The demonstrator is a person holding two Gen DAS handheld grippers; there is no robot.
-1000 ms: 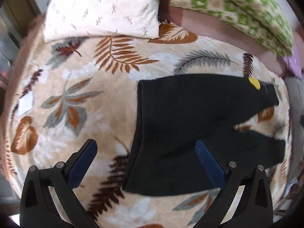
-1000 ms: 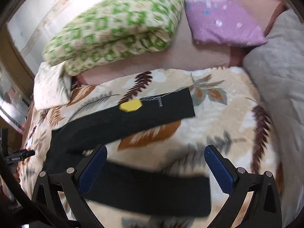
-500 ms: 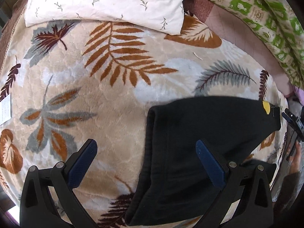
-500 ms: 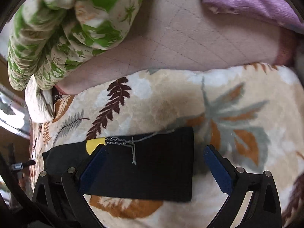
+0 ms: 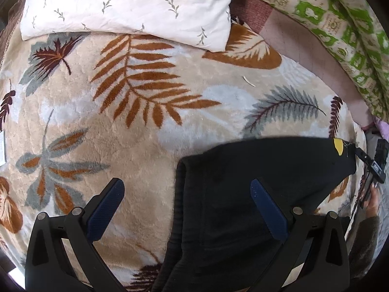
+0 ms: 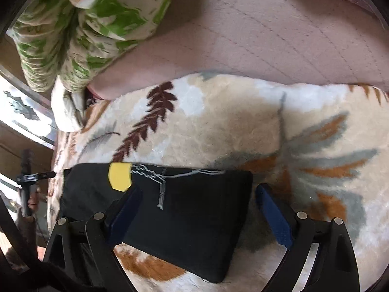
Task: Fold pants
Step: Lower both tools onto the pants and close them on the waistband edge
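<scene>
Left wrist view shows the left hand-held gripper (image 5: 187, 194) low over the bed, with its two blue fingers (image 5: 107, 209) spread wide apart and nothing between them but cloth and blanket. The black pants (image 5: 243, 194) lie flat on the leaf blanket (image 5: 121, 121). The waistband edge of the pants sits between the two fingers, closer to the right finger, and that right finger is over the black cloth. The left finger is over bare blanket. I cannot tell if the fingers touch the cloth. Far ahead of this hand-held gripper lies a white pillow (image 5: 126, 7). Ahead and to its right is a green and cream quilt (image 5: 340, 24). A small yellow patch (image 5: 338, 146) sits on the pants leg far off to the right.

Right wrist view shows the right hand-held gripper (image 6: 197, 206) over the end of one pants leg (image 6: 189, 209). Its fingers are wide apart too. The left finger is over the black leg and the right finger (image 6: 274, 216) is just past the leg's end, over the blanket, so the leg's end lies between them. The yellow patch (image 6: 119, 176) is just ahead of the left finger, with some grey thread (image 6: 160, 185) stitched beside it. The green quilt (image 6: 80, 29) is far ahead and to the left.
</scene>
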